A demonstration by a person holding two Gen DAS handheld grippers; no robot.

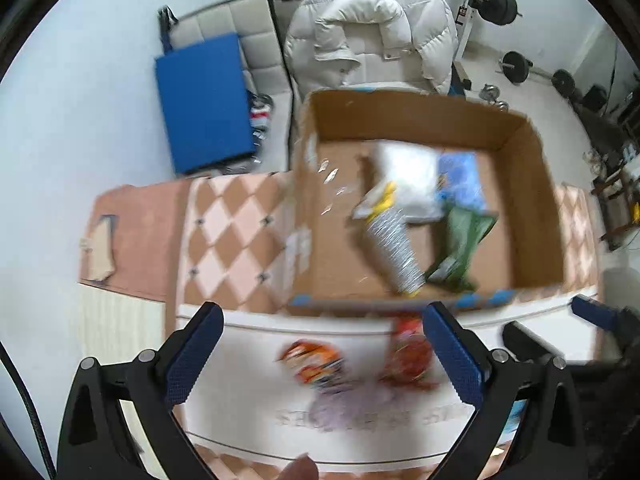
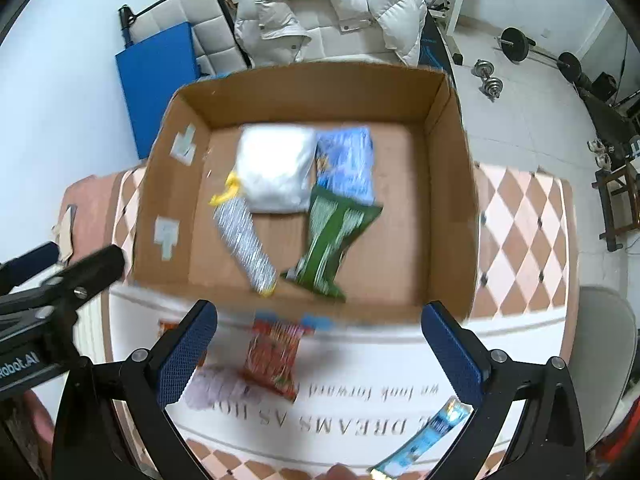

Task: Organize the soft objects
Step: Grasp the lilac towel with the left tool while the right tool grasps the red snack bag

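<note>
Both frames motion-blurred. Left gripper has jaws spread wide, holding nothing, hovering over the worktop just short of the cardboard box. Right gripper likewise has jaws wide apart and empty; in its view the left gripper shows at 9 o'clock. Inside the box: white pouch toward the far wall, blue packet touching it at its 3 o'clock, green packet overlapping the blue one's near edge, silver packet with yellow ends lying diagonally at 7 o'clock of the white pouch, touching its corner. Outside the box, on the white printed cloth covering the worktop: red snack packet just beside the box's near wall, between the right jaws; orange-white packet at its left, between the left jaws in the left wrist view; blue foil packet at 5 o'clock in the right wrist view, near the right finger. Checkered peach tablecloth under the box. White puffer jacket on the chair beyond the box at 12 o'clock; barbell weights on the floor at 2 o'clock.
</note>
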